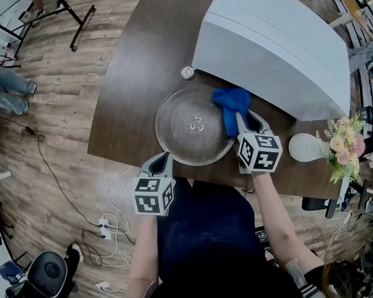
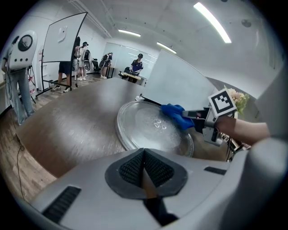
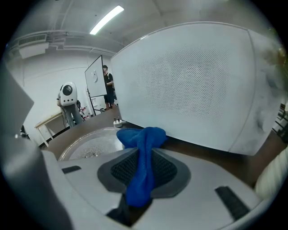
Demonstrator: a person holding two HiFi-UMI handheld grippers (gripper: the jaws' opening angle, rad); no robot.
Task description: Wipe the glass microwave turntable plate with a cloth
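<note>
The wiping step looks to be in hand: the right hand-held gripper [image 1: 246, 120] is clamping a bunched blue cloth [image 1: 232, 101] and holding it at the upper-right rim of the plate [image 1: 179, 124]. The plate is lying on the tabletop [image 1: 129, 80] at the frame's centre, just below the microwave [image 1: 274, 44]. The left hand-held gripper [image 1: 161, 166] is hovering at the plate's lower-left edge, jaws together on nothing; the next move is probably calling for a leftward sweep across the glass while the plate is kept from sliding.

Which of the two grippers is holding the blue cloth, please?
The right gripper, its jaws shut on the blue cloth at the glass turntable plate; the left gripper is shut, empty.
</note>
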